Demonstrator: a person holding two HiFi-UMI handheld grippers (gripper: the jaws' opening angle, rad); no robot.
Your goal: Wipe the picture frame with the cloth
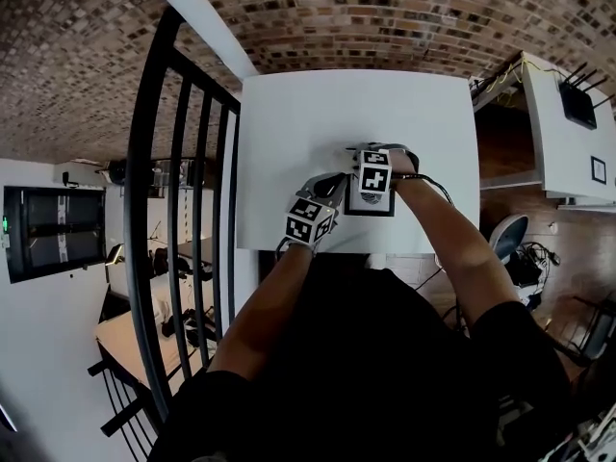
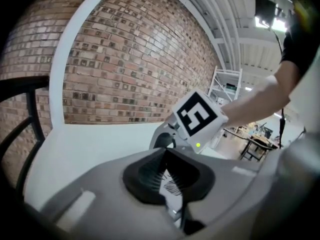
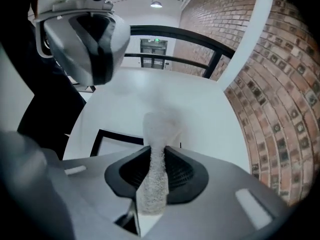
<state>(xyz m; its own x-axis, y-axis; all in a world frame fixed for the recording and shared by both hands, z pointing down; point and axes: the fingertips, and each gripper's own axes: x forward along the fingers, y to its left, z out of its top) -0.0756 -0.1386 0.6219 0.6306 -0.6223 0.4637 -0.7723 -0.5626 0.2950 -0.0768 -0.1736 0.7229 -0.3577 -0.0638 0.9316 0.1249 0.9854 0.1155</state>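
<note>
L claw (image 2: pixel 167 180) pinches left edge of picture frame (image 1: pixel 381 211), which lies flat nr near edge of white desk (image 1: pixel 318 114). R claw (image 3: pixel 157 173) pressed tight on white cloth (image 3: pixel 158 146); cloth's free end blurred, just beside frame's black border. Both grippers close together over frame, arms reaching from near side. Black railing (image 1: pixel 181 210) left of desk; brick wall (image 2: pixel 125 69) beyond.
</note>
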